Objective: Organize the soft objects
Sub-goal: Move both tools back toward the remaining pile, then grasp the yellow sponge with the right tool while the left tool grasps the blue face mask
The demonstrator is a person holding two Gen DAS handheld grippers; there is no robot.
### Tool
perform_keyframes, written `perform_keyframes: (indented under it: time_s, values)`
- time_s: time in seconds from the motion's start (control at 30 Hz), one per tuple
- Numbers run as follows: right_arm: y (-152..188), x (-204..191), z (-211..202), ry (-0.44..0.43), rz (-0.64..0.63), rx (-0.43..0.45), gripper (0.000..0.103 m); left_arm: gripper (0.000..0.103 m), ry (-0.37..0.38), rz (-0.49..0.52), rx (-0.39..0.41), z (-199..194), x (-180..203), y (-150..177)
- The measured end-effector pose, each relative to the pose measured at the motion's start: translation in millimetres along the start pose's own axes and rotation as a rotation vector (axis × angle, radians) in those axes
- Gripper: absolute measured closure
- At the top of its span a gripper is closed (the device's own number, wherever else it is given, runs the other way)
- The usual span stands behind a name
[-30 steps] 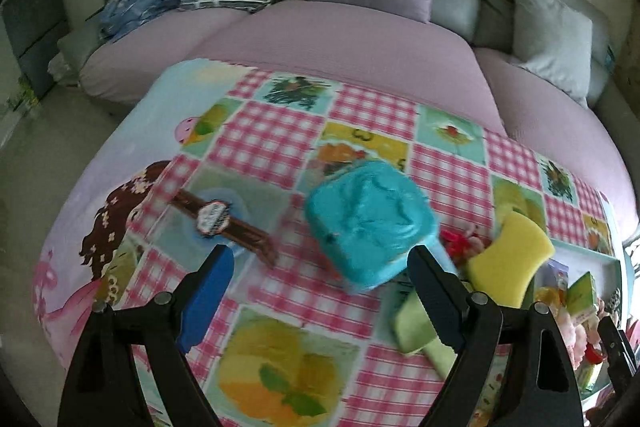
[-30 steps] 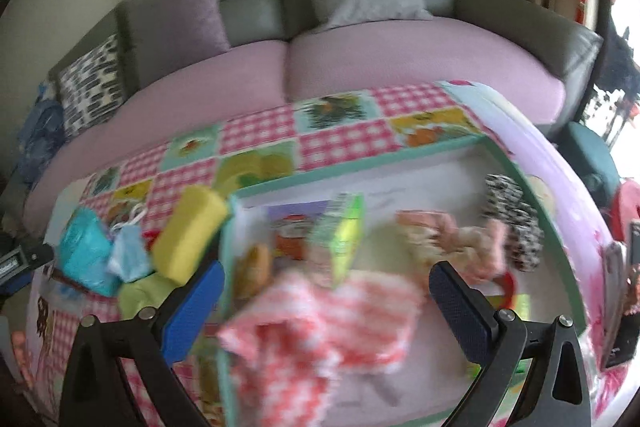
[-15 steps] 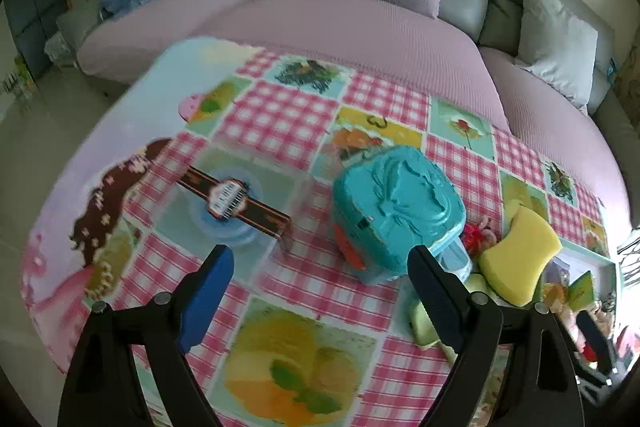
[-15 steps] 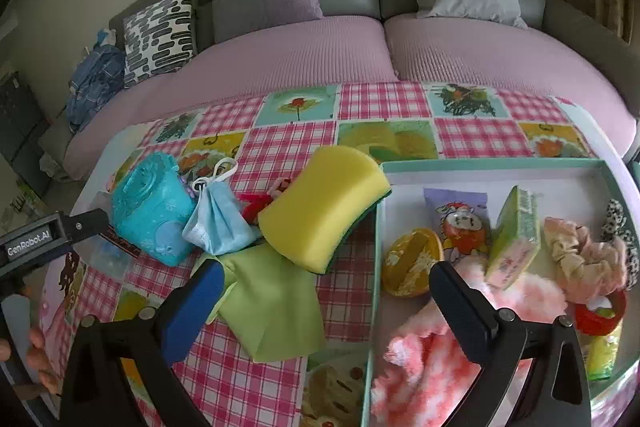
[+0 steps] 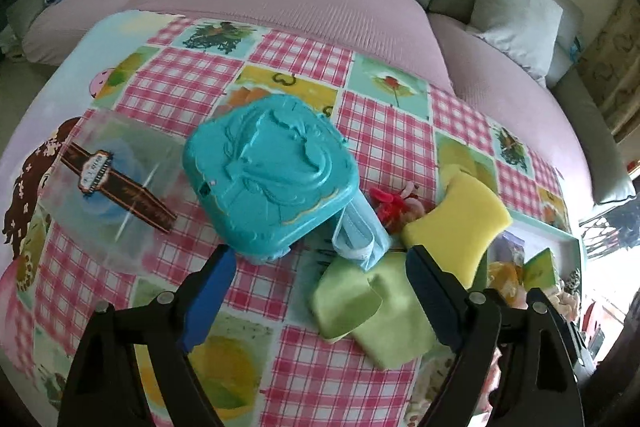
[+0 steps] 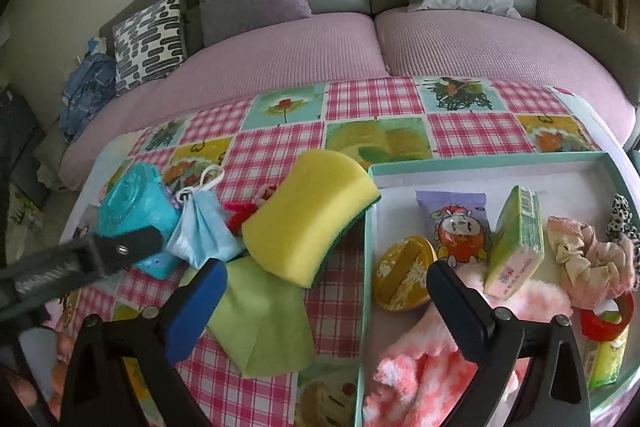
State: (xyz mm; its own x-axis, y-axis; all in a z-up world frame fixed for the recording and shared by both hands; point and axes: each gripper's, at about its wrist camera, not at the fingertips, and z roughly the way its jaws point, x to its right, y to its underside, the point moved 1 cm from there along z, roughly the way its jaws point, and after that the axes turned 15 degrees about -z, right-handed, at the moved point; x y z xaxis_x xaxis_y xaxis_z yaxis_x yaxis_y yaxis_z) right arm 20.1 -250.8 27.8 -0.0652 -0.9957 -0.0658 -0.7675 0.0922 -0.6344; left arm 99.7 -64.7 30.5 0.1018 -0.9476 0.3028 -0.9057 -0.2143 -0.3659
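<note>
While hanging over the checked desk [image 5: 384, 147], spreading wide and gripping nothing: the left hand-held gripper [image 5: 316, 281], just near of the teal box [image 5: 270, 173], with the blue face mask [image 5: 360, 233] and green cloth [image 5: 376, 311] lying between its open jaws. Likewise gaping and empty, the right hand-held gripper [image 6: 324, 289], hovering above the green cloth [image 6: 260, 323] and yellow sponge [image 6: 308, 219]. Leaning against the left wall of the tray [image 6: 480, 159], that sponge, touching the mask [image 6: 204, 231]. Sitting inside the tray on the right: a pink fluffy cloth [image 6: 416, 359], a scrunchie [image 6: 588, 259] and small packets.
</note>
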Motion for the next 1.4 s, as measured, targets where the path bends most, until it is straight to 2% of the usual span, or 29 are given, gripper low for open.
perform_keyframes:
  time_s: [0.07, 0.13, 0.33, 0.57, 0.6, 0.67, 0.93, 1.03, 1.2, 1.4]
  values:
    - [-1.6, -2.5, 2.8, -0.013, -0.011, -0.002, 0.011, 0.019, -0.003, -0.008, -0.011, 5.7, 0.1, -0.4]
    - [-1.7, -4.8, 6.6, -0.02, -0.018, -0.009, 0.014, 0.028, 0.011, -0.017, -0.038, 5.8, -1.2, 1.8]
    - [-2.2, -9.8, 11.2, -0.023, -0.027, -0.021, 0.021, 0.028, 0.027, 0.001, -0.016, -5.7, 0.3, 4.4]
    - [-4.7, -14.8, 17.1, -0.036, -0.044, -0.028, 0.029, 0.029, 0.078, 0.025, -0.04, -5.0, 8.0, 6.2]
    - [-4.6, -15.2, 18.4, -0.038, -0.044, -0.031, 0.03, 0.03, 0.087, 0.019, -0.045, -2.4, 8.9, 5.3]
    - [-4.1, -15.1, 21.5, -0.046, -0.041, -0.037, 0.036, 0.043, 0.104, 0.001, -0.06, 3.3, 8.5, 3.1]
    - [-1.9, -16.0, 32.2, -0.081, -0.027, -0.05, 0.043, 0.045, 0.11, -0.079, -0.097, 28.7, 3.8, -1.8]
    - [-0.5, -15.9, 36.8, -0.089, -0.018, -0.06, 0.045, 0.053, 0.119, -0.103, -0.106, 36.9, 1.6, -2.9]
    - [2.4, -13.7, 44.4, -0.097, -0.001, -0.072, 0.046, 0.054, 0.118, -0.138, -0.099, 44.3, -1.9, -5.7]
    - [4.6, -11.7, 48.6, -0.108, 0.014, -0.075, 0.057, 0.069, 0.119, -0.16, -0.099, 50.5, -3.7, -7.9]
